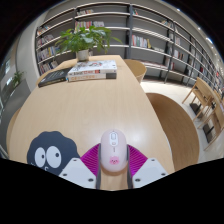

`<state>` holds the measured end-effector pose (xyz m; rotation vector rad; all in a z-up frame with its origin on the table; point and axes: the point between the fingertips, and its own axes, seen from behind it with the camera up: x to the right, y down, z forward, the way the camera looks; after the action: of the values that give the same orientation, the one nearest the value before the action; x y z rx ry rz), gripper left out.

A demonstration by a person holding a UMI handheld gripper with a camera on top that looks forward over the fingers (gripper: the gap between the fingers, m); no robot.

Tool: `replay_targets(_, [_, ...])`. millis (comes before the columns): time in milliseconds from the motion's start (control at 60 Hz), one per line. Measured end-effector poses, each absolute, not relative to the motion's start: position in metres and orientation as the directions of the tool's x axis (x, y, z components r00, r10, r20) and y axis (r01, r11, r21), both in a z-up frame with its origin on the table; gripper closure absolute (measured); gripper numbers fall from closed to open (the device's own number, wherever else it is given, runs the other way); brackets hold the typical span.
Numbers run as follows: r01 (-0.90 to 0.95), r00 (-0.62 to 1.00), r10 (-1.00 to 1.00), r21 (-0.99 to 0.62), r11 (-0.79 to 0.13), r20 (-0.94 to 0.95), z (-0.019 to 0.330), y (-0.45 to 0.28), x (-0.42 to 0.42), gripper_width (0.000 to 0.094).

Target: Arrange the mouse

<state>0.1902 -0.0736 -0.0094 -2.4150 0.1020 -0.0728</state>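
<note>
A white and pale pink mouse [112, 148] sits between my fingers, and both magenta pads touch its sides. My gripper [112, 158] is shut on it over the near part of the light wooden table [100, 105]. A black sheep-shaped mouse mat [50, 151] with cartoon eyes lies on the table just left of my left finger [92, 160]. The rear of the mouse is hidden between the fingers.
A stack of books [92, 70] lies at the far end of the table, with a potted green plant [85, 38] behind it. Bookshelves [150, 35] line the back wall. Wooden chairs [205, 100] stand off to the right, beyond the table's curved edge.
</note>
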Motion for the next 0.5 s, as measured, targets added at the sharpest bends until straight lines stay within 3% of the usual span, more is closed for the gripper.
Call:
replay_targets(33, [-0.063,0.995,-0.097,-0.655,-0.753,0.015,-0.008,-0.074,0.189,0.0608])
replay_targets(117, [-0.071,0.996,-0.094,-0.658,-0.750,0.000,0.011,-0.065,0.184,0.0606])
replay_targets(383, [-0.051,0.998,-0.057,-0.843,-0.535,-0.024,0.195,-0.032,0.120,0.0610])
replay_targets(500, [-0.040,0.999,-0.003,-0.877,-0.479,-0.044,0.235,-0.044,0.059,0.0610])
